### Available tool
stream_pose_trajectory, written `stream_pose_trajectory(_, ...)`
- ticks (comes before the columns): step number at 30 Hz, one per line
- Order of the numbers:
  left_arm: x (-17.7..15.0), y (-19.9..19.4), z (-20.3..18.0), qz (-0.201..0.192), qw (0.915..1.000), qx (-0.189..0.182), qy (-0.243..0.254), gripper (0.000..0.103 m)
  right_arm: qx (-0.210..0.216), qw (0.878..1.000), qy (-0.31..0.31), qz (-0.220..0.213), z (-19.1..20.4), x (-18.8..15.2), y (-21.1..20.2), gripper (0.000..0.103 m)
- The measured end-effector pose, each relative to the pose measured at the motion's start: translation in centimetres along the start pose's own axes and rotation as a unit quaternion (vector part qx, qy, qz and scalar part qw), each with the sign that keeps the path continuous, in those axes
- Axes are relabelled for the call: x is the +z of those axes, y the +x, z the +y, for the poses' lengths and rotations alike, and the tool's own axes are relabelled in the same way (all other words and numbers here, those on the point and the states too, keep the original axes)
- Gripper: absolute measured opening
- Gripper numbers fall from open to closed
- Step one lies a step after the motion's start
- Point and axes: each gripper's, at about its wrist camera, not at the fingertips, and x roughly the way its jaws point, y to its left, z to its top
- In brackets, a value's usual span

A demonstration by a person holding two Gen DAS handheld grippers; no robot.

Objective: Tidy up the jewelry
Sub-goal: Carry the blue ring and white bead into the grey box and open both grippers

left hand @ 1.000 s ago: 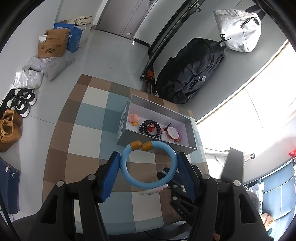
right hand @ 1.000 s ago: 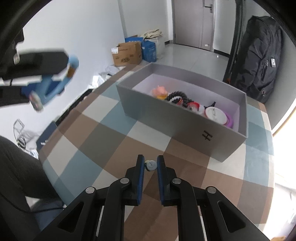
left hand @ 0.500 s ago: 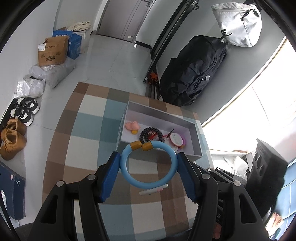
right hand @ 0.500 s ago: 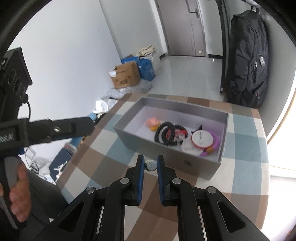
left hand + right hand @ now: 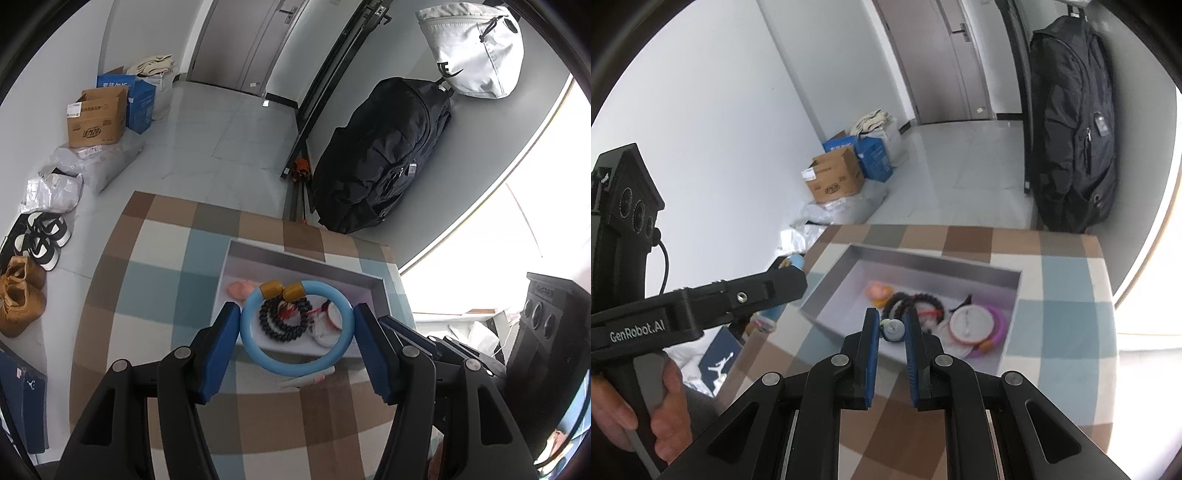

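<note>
Left gripper (image 5: 295, 332) half open, clamping light-blue bangle (image 5: 255, 347) with two gold caps, frame centre; right gripper (image 5: 891, 328) near-closed on small grey-blue charm (image 5: 893, 328), over grey box (image 5: 923, 260)

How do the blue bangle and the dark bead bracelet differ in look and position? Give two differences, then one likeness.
The blue bangle is one smooth open ring with gold end caps; the dark bead bracelet is strung beads. The bangle is clamped in the left gripper; the bracelet lies in the grey box. Both are round.
</note>
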Motion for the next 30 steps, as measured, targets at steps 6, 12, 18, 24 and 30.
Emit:
stream_pose_trajectory(6,0.5,1.3,-0.7,0.003,1.0,0.0,0.006,0.058,0.003,1.0,0.021,-0.008,-1.4,0.9,0.3,0.013)
stream_pose_trajectory(12,1.0,2.3,-0.7,0.006,1.0,-0.002,0.004,0.058,0.006,0.999,0.041,-0.018,-2.8,1.4,0.6,0.013)
stream_pose_trajectory(18,1.4,3.5,-0.6,0.021,0.9997,-0.008,-0.009,0.058,0.007,0.998,0.062,-0.013,-3.8,1.6,1.1,0.013)
stream_pose_trajectory(24,1.4,4.2,-0.8,0.029,0.9995,-0.01,-0.006,0.058,0.008,0.997,0.073,-0.014,-4.3,1.8,1.2,0.013)
stream_pose_trajectory(30,1.3,5.4,0.0,0.044,0.9987,-0.001,-0.025,0.058,0.009,0.995,0.102,0.002,-5.3,1.5,1.8,0.013)
